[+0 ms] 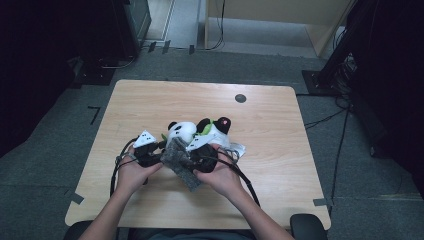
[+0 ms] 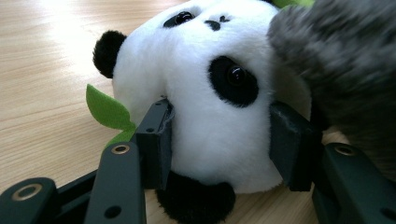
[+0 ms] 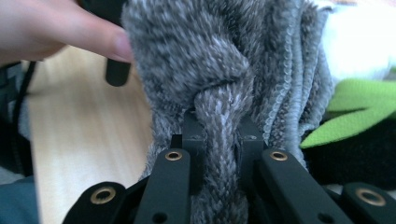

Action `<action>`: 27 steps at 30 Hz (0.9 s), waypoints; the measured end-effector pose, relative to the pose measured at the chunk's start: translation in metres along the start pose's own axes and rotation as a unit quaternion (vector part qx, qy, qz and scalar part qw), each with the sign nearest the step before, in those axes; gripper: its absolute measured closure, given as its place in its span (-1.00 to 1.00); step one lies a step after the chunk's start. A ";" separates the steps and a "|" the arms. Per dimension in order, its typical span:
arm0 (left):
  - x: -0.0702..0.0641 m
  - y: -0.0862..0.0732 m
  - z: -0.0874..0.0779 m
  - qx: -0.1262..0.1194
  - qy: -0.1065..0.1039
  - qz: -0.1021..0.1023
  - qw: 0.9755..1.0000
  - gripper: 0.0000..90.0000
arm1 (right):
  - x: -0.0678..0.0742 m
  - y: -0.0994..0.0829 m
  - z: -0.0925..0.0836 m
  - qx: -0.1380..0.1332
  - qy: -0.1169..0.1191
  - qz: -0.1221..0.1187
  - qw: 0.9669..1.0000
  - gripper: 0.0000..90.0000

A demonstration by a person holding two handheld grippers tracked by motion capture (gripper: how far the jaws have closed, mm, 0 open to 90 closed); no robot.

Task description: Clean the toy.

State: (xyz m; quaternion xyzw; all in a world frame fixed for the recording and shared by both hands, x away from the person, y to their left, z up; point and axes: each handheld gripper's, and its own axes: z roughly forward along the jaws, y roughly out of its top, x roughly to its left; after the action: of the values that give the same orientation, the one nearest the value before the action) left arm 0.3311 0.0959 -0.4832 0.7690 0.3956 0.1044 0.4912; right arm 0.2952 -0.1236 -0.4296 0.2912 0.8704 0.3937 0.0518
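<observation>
Left gripper (image 1: 161,146) clamped on panda toy (image 2: 205,93), pads pressed into both cheeks of white head, fur bulging round them in left gripper view. Panda on its side on wooden table (image 1: 270,150), near centre, just ahead of both hands in high view. Black ear top left, green felt leaf (image 2: 106,111) poking out beside left jaw, black fur patch under chin betw jaws.

Right gripper (image 3: 220,135) pinched tight on grey fuzzy cloth (image 3: 224,70), 1 thick fold squeezed betw pads, rest of cloth bunched above jaws. In high view, cloth (image 1: 181,162) hangs as a strip betw the 2 hands, upper end up against panda head (image 1: 181,131), lower end trailing toward near table edge.

Right gripper view: fingertip (image 3: 93,35) of other hand touching cloth edge top left; green leaf and black fur at right, touching or just behind cloth, cannot tell which.

High view: 2nd black-and-white plush part (image 1: 216,127) w/ pink spot just right of head, touching it. White tag or paper (image 1: 237,149) beside right hand. Dark round disc (image 1: 240,98) on far side of table, well apart from toy.
</observation>
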 end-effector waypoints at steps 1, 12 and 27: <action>0.000 0.000 0.000 0.000 0.000 0.000 1.000 0.03 | -0.001 -0.002 0.002 -0.001 -0.003 0.000 1.000 0.77; -0.001 0.000 0.000 0.003 0.002 -0.002 1.000 0.06 | 0.002 -0.016 0.026 -0.014 -0.049 0.011 0.999 0.76; -0.001 -0.001 0.000 0.002 0.002 -0.001 1.000 0.07 | -0.003 -0.043 0.001 -0.046 -0.100 -0.006 0.994 0.77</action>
State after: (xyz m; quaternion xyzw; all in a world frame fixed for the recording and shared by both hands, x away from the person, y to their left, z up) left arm 0.3298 0.0955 -0.4832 0.7694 0.3976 0.1044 0.4889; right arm 0.2781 -0.1474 -0.4612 0.3212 0.8435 0.4020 0.1544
